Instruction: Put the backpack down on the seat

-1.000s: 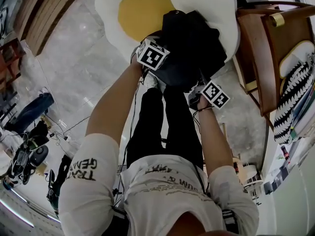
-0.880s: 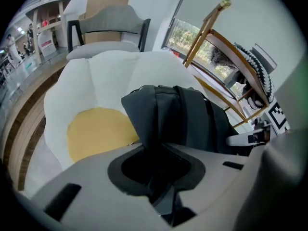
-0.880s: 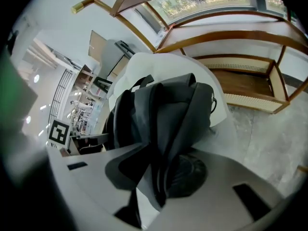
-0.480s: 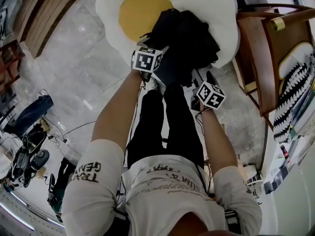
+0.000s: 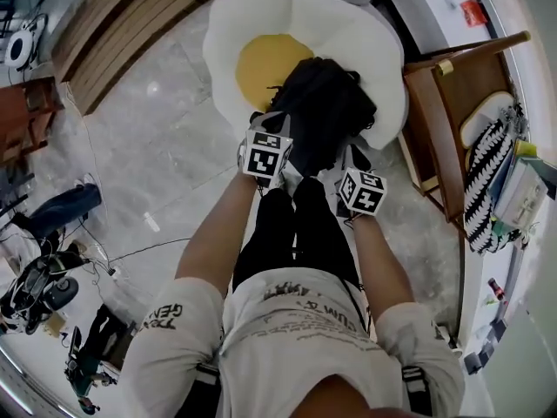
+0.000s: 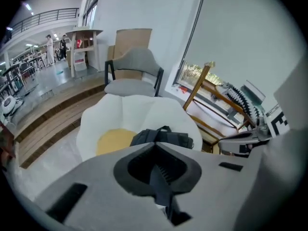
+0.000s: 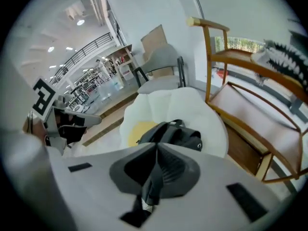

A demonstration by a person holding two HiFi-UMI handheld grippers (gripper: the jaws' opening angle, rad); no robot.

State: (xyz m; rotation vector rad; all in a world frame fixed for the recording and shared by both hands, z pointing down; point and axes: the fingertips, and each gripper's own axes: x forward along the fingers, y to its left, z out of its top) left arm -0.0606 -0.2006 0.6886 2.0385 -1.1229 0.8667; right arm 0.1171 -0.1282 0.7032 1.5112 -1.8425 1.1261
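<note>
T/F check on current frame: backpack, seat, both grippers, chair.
1. The black fabric backpack lies on the white egg-shaped cushion seat with a yellow centre. True.
2. The left gripper is clamped on a backpack strap. False: its jaws are together with nothing between them, short of the backpack.
3. The right gripper is shut and empty. True.
4. The backpack rests on the brown wooden chair. False: that chair stands to the right of the seat, and the backpack is not on it.
</note>
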